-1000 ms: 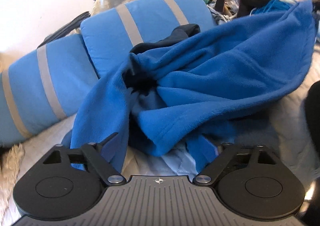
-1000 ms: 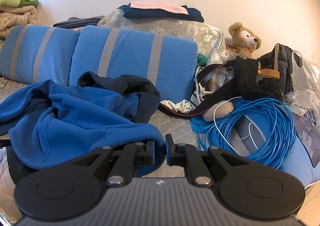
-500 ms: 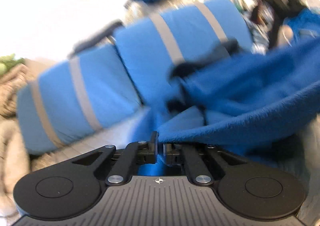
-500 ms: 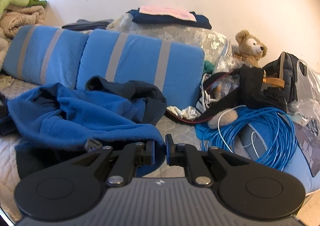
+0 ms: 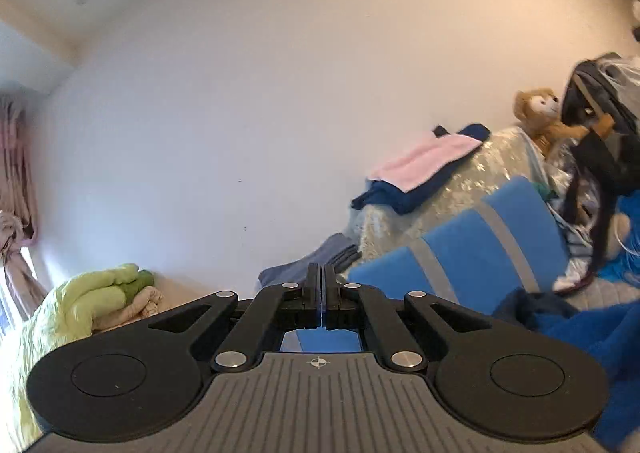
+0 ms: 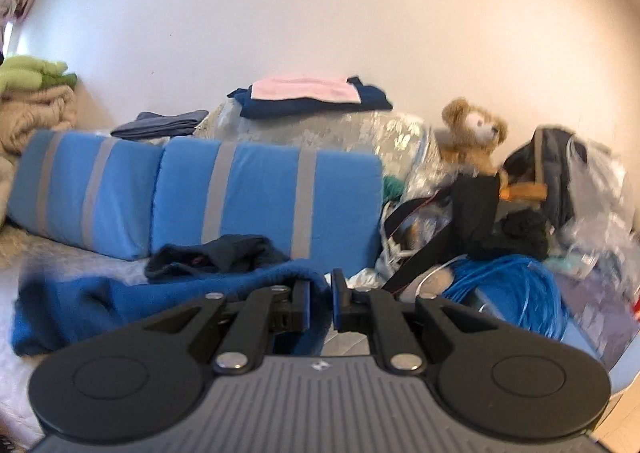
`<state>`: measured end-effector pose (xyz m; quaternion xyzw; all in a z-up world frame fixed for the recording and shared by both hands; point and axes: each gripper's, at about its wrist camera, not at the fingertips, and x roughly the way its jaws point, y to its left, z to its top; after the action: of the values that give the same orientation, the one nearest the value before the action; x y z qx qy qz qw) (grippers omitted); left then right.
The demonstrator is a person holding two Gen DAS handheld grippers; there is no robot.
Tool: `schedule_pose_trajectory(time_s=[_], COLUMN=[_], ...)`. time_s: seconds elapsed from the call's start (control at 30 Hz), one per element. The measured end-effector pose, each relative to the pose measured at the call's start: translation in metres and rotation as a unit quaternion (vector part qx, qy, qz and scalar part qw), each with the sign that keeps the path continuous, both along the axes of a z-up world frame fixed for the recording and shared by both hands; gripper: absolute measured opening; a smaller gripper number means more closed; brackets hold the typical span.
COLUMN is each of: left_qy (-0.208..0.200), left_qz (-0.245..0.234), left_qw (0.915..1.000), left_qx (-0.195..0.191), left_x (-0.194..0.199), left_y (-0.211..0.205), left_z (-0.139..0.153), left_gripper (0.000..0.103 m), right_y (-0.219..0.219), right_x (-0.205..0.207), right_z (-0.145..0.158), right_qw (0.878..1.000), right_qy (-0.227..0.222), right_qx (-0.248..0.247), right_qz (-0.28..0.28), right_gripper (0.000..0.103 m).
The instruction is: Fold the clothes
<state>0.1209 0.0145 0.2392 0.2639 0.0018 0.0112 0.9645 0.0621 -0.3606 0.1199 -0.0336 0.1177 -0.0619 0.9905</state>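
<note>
A blue fleece garment [image 6: 120, 305] hangs stretched between both grippers above the bed, with a dark navy garment [image 6: 224, 253] lying on its far side. My right gripper [image 6: 321, 285] is shut on a thick fold of the fleece at its right end. My left gripper [image 5: 321, 273] points level at the wall, jaws pressed together on a thin blue edge of the fleece that shows just beneath them. The rest of the fleece [image 5: 600, 349] trails off at the lower right of the left wrist view.
Two blue pillows with grey stripes [image 6: 260, 193] line the wall side of the bed. Behind them lie a folded pink and navy stack [image 6: 312, 93], a teddy bear [image 6: 476, 137], a dark backpack [image 6: 552, 173] and a blue cable coil [image 6: 516, 289]. Green and beige blankets [image 5: 100, 297] are piled at the left.
My left gripper shut on the fleece edge and rose steeply, so its view swung from the bed to the wall. The right gripper lifted a little, and the fleece has pulled out flatter.
</note>
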Motion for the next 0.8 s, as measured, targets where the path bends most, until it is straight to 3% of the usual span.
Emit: schedule_pose_trajectory(time_s=[0.13,0.2,0.23,0.27,0.6,0.8], left_qy=[0.035,0.056,0.067,0.077,0.166,0.2], left_qz=[-0.008,-0.01,-0.012,-0.019,-0.032,-0.061], left_qw=[0.9992,0.9982,0.9976,0.9968,0.9856,0.9769], left_qx=[0.019,0.018,0.017,0.013,0.003,0.042], left_x=[-0.001,0.002,0.003,0.005,0.015,0.009], left_y=[-0.004,-0.005,-0.005,-0.003,0.009,0.011], left_z=[-0.035,-0.056,-0.066,-0.076,-0.163,-0.22], left_gripper=[0.005,0.032,0.054,0.067,0.071,0.071], right_y=[0.001,0.001,-0.001,-0.001,-0.004,-0.008], right_x=[-0.005,-0.006,-0.007,-0.008,-0.01,-0.007], right_z=[-0.005,-0.008,-0.008,-0.008,-0.017,-0.026], right_qw=[1.0,1.0,1.0,1.0,1.0,1.0], right_qy=[0.007,0.009,0.011,0.012,0.021,0.028], right_qx=[-0.01,-0.007,-0.002,0.0,-0.013,-0.01], right_qz=[0.001,0.001,0.001,0.002,-0.002,-0.009], right_gripper=[0.011,0.011,0.011,0.011,0.011,0.011])
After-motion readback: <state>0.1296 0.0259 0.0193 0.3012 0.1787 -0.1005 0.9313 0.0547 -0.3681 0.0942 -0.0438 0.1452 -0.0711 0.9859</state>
